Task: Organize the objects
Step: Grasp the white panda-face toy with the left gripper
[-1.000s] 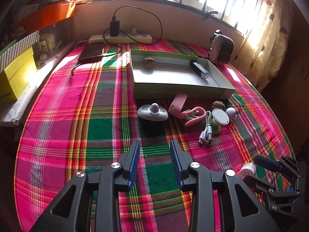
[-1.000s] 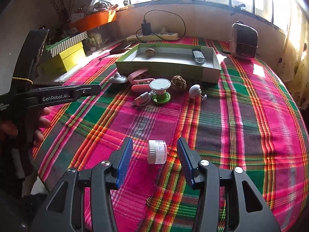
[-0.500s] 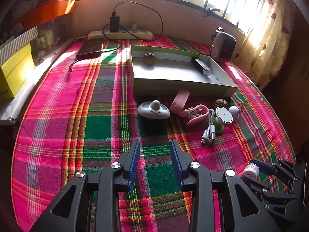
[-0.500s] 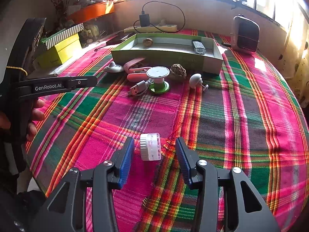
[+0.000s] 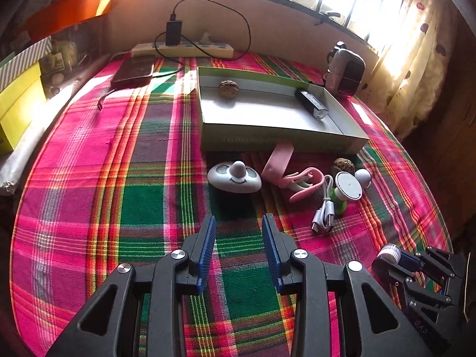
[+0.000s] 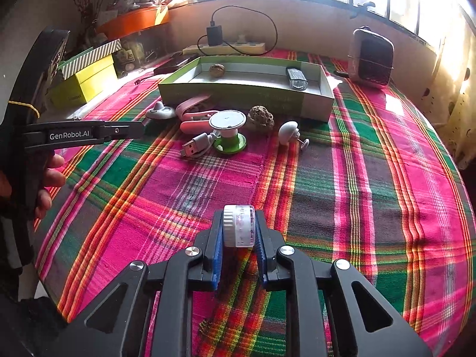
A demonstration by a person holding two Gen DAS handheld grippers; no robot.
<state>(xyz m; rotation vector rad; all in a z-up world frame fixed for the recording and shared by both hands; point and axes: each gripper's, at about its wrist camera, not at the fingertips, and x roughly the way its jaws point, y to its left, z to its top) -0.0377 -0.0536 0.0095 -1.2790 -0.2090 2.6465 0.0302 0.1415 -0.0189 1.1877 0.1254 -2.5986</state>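
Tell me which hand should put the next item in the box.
Right. The right gripper, jaws just closed, already clamps the small white jar; the green box lies ahead. The left gripper is open and empty.

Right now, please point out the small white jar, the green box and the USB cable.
small white jar (image 6: 239,225), right wrist view, on its clear side between the pads.
green box (image 6: 238,96), right wrist view, on its near outer wall.
USB cable (image 5: 324,217), left wrist view, on its white plugs.
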